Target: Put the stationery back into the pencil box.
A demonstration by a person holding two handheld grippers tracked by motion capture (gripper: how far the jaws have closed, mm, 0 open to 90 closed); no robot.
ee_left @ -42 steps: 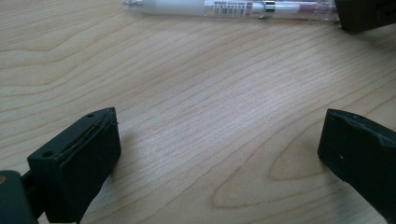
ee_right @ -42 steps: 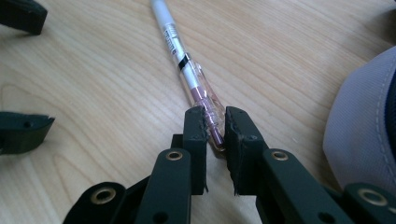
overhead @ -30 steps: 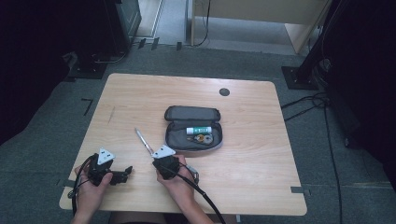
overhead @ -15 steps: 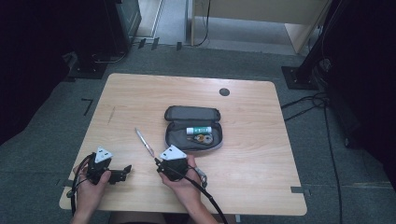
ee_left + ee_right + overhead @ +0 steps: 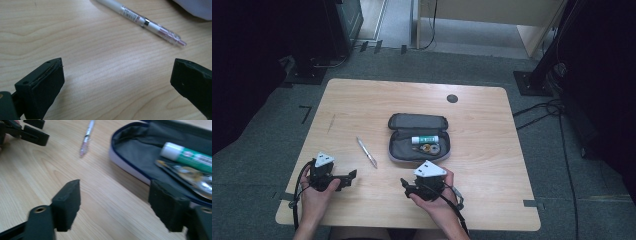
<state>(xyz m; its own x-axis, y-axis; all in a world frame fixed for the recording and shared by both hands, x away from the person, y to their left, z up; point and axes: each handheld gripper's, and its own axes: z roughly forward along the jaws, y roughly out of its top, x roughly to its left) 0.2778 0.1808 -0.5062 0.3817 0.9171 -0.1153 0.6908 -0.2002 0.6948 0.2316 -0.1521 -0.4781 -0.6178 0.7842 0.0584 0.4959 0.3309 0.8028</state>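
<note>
free: bare table [image 5: 362, 100] left and far | obstacles: pen [image 5: 367, 152], open case [image 5: 418, 137] mid-table

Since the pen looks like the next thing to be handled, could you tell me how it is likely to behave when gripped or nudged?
The pen is slim and round, lying flat on the bare table, so a sideways nudge would probably roll it. Its glossy plastic barrel may slip between hard jaws. It looks stiff and light, so the open left gripper should lift it easily.

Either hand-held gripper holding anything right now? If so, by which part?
Nothing is held. The left hand-held gripper and right hand-held gripper both stand open over bare table; the pen lies untouched.
</note>
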